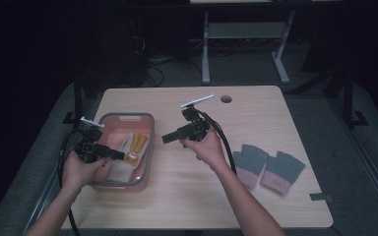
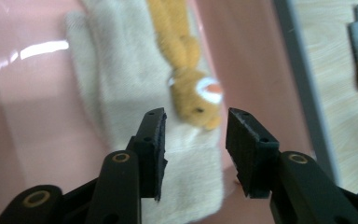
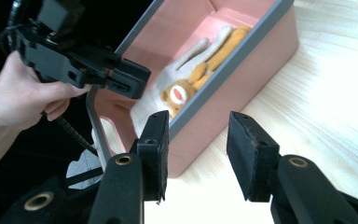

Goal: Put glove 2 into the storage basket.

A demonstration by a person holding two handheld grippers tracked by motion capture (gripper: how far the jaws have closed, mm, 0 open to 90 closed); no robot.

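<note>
Left gripper (image 2: 193, 135) parted, empty, above yellow-brown plush glove (image 2: 186, 70) in pink plastic bin (image 1: 147, 147); withdraw vertically, avoiding snags.

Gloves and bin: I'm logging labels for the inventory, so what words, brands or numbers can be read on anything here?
None can be read.
Yellow glove: white and orange patch, no letters legible.
Grey gloves: pink cuffs, nothing legible.
Pink bin: no label shows.
</note>
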